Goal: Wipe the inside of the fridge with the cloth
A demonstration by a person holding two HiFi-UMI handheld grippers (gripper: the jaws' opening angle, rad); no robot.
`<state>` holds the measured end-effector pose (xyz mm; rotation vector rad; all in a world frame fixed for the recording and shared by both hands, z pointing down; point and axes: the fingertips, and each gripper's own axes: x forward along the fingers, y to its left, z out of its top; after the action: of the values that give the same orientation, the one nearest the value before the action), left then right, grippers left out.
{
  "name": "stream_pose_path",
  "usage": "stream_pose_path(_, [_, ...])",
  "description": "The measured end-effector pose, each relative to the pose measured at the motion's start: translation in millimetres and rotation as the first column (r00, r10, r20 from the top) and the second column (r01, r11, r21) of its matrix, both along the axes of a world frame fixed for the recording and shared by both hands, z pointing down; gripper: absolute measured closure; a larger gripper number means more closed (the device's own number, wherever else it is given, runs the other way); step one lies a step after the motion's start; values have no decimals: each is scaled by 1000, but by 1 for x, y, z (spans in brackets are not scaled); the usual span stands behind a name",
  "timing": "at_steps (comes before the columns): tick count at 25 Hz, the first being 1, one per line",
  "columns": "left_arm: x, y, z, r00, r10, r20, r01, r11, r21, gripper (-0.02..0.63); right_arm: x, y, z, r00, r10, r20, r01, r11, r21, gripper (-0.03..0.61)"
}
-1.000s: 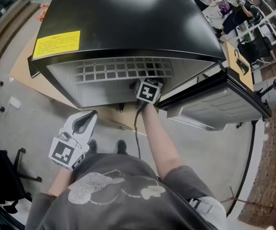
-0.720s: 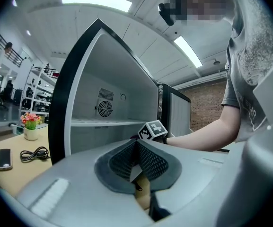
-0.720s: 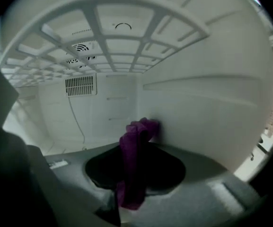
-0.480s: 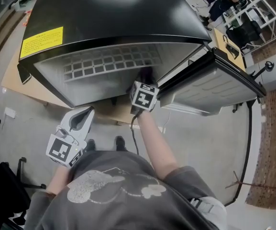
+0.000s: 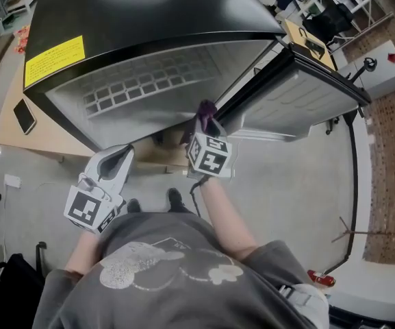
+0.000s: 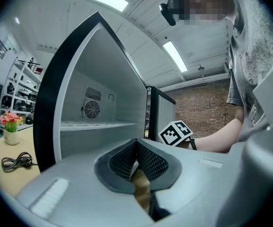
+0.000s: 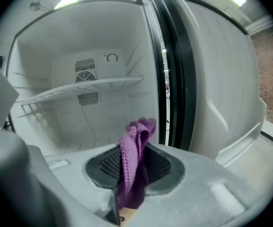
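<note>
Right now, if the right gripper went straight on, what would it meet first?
Probably the back wall, below the shelf. The right gripper, shut on the cloth, points into the open fridge with nothing seen in between, though depth is unclear.

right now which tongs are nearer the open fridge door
Right. The right tongs, shut on the cloth, sit beside the door; the left tongs hang farther left, outside the fridge.
</note>
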<state>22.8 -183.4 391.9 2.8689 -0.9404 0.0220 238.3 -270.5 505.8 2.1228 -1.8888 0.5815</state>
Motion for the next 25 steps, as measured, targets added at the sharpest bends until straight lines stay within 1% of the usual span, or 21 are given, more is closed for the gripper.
stream_pose_path(6, [-10, 11, 4, 993, 117, -12, -117, 993, -13, 597, -18, 51, 0, 997, 60, 41, -61, 998, 34, 494])
stream_pose_path(10, [-14, 13, 13, 980, 196, -4, -197, 980, -18, 597, -32, 77, 1, 989, 120, 82, -125, 991, 51, 494])
stream_pose_path(12, [-12, 17, 20, 971, 240, 5, -240, 970, -30, 597, -36, 99, 0, 985, 151, 80, -155, 987, 47, 494])
stream_pose_path(16, [-6, 29, 31, 953, 301, 28, -299, 953, -41, 597, -23, 146, 2, 976, 213, 40, -214, 977, 20, 494])
stream_pose_path(20, [11, 47, 42, 936, 350, 36, -347, 936, -65, 597, 3, 187, 13, 948, 304, 89, -303, 953, -29, 494])
stream_pose_path(23, [24, 58, 41, 930, 366, 29, -364, 930, -50, 597, 10, 199, 18, 948, 305, 87, -303, 952, -38, 494])
stream_pose_path(25, [25, 67, 39, 930, 366, 30, -365, 930, -39, 597, 5, 205, 21, 952, 291, 98, -289, 957, -34, 494])
